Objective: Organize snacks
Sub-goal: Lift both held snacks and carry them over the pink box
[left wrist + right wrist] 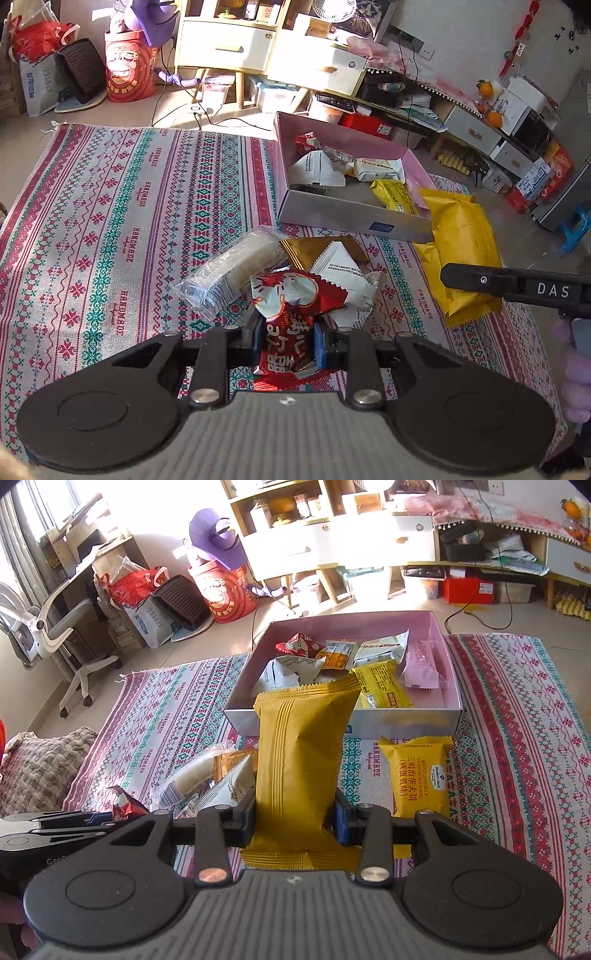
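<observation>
Left wrist view: left gripper clamped on a red snack packet; jaws nearly together, packet crumpled between the pads and held clear of the pile.
Right wrist view: right gripper closed on a long mustard-yellow packet, gripped near its lower end, so the rest stands up toward 12 o'clock, its top edge overlapping the box front.
Box: pink-lined open box at 12 o'clock in the right view, 1 o'clock in the left; already holds several packets, so it reads as the drop target.
Loose pile: clear-wrapped wafer pack, brown packet and white packet lie on the patterned cloth just past the left gripper, not yet boxed.
Yellow sandwich-biscuit pack: flat on cloth at 2 o'clock of the right gripper, just in front of the box.
Why held so: likely both packets gripped narrow-side so they can be carried over the box wall together.
Stage, judged: mid-task, both hands loaded.
Next: carry forward, release over the box.
</observation>
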A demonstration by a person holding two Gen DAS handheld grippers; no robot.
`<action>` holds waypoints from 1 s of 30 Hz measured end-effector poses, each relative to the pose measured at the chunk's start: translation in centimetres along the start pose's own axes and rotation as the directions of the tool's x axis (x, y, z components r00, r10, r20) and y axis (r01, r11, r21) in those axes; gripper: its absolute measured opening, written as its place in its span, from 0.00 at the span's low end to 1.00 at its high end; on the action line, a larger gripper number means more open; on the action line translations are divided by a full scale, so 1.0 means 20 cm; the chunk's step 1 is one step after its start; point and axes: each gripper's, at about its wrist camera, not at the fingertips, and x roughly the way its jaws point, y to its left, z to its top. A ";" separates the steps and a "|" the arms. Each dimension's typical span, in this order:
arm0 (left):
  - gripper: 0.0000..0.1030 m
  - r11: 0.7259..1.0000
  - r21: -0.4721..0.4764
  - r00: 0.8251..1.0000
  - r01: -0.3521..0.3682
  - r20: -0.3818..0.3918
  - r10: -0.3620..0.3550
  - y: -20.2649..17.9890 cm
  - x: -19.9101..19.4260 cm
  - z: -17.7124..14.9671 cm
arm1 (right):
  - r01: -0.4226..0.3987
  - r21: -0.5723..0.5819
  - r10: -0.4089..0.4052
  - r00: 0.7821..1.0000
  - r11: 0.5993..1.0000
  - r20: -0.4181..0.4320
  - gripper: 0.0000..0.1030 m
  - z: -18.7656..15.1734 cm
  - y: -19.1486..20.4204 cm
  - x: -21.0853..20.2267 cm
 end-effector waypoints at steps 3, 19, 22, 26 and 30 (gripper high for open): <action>0.30 1.000 0.016 1.000 0.017 0.016 -0.017 -0.04 0.01 0.04 | 0.007 0.016 -0.007 1.000 1.000 0.006 0.35 0.02 -0.03 0.00; 0.30 0.993 0.095 0.994 0.074 0.068 -0.080 -0.32 0.32 0.42 | 0.086 0.117 -0.093 0.994 0.989 0.059 0.35 0.32 -0.34 0.13; 0.30 0.991 0.116 0.995 0.071 0.059 -0.078 -0.37 0.41 0.45 | 0.097 0.127 -0.104 0.993 0.987 0.053 0.35 0.36 -0.39 0.19; 0.30 0.989 0.129 0.996 0.070 0.048 -0.077 -0.41 0.53 0.48 | 0.116 0.118 -0.122 0.991 0.986 0.051 0.35 0.42 -0.43 0.27; 0.30 0.990 0.134 0.999 0.045 0.017 -0.048 -0.42 0.64 0.50 | 0.131 0.086 -0.134 0.990 0.988 0.031 0.35 0.44 -0.43 0.34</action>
